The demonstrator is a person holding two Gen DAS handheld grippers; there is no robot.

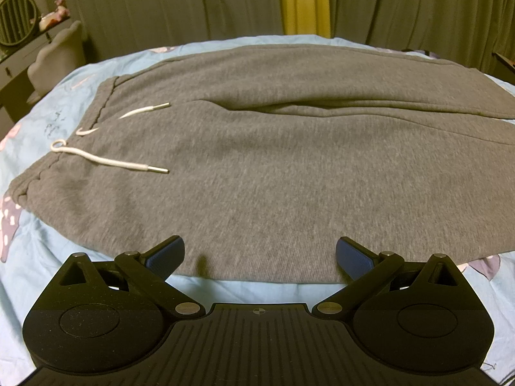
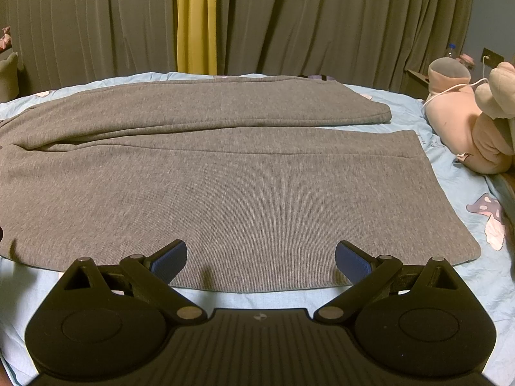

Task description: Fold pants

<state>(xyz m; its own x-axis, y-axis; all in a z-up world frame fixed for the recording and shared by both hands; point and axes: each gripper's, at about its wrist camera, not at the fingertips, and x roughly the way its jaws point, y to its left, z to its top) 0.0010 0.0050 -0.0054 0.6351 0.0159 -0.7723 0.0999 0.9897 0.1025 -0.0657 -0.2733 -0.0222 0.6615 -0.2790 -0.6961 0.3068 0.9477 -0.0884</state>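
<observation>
Lying lengthwise left-right, pants [image 1: 273, 160]: waistband left; both grippers' fingers [image 1: 165, 255] spread, empty.

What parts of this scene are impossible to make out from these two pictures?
- Left wrist view: the pants run past the right edge, so the leg ends are cut off.
- Right wrist view: the waistband is cut off at the left edge.
- Right wrist view: the bottle is too small to read.
- Both views: the bedsheet under the pants is hidden by the fabric.
- Left gripper and right gripper: the hands holding them are out of frame.
</observation>
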